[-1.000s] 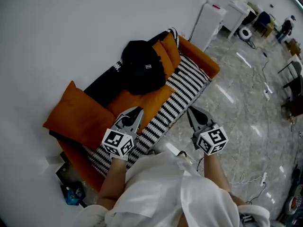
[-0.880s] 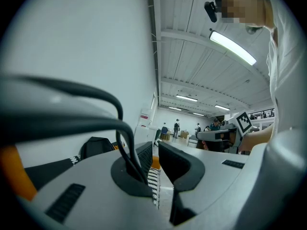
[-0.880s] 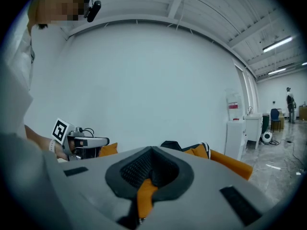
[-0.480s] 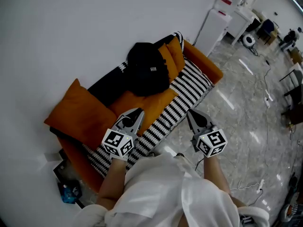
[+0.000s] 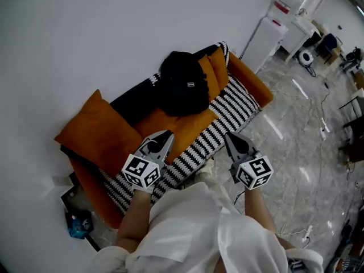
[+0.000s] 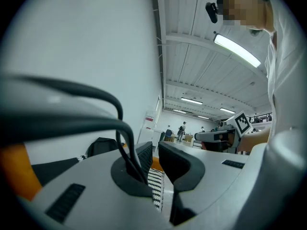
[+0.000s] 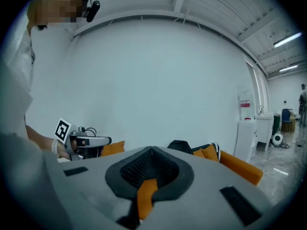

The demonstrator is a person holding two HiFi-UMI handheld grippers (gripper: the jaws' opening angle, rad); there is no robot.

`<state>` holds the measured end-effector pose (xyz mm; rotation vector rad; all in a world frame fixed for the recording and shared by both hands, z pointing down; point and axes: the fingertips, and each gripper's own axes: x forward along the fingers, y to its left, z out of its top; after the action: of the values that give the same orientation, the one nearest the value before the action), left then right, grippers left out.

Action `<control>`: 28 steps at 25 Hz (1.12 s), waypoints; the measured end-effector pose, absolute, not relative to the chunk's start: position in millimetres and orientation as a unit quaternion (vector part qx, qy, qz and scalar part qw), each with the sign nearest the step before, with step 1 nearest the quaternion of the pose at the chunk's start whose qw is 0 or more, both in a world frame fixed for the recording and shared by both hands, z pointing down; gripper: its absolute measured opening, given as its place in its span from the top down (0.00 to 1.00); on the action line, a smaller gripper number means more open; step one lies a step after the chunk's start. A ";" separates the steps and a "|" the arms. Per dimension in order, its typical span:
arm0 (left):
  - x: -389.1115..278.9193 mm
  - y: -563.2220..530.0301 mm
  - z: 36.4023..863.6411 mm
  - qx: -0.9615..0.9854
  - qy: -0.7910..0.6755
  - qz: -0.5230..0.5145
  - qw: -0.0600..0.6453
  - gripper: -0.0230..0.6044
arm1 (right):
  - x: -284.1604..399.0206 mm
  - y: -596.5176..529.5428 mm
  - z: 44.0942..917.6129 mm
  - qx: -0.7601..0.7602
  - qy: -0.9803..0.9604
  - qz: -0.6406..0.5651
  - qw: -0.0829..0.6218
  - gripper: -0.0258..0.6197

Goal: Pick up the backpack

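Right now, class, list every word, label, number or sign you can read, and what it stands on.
Nothing is readable.
White label on the black fabric backpack: too small.
Red sign on the tall white cabinet: blurred.
Marker cubes on left gripper and right gripper: square patterns, no words.
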<state>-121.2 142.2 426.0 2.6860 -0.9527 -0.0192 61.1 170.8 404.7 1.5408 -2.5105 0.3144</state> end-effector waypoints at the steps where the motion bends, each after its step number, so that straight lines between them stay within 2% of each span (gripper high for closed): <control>1: -121.3 138.8 427.0 0.931 -0.333 -0.008 0.147 0.87 | 61.3 167.1 406.0 0.515 -0.846 0.106 0.090 0.93; 14: -97.0 62.6 439.9 0.921 -0.358 0.012 0.152 0.87 | 85.5 71.1 430.0 0.476 -0.865 0.126 0.095 0.93; 28: -51.6 -59.3 460.7 0.892 -0.404 0.006 0.201 0.87 | 110.5 -54.5 460.2 0.407 -0.892 0.157 0.118 0.93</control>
<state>-51.6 -59.3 460.7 2.4921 -1.1295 0.0180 110.5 -54.5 460.2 1.1909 -2.6094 0.4599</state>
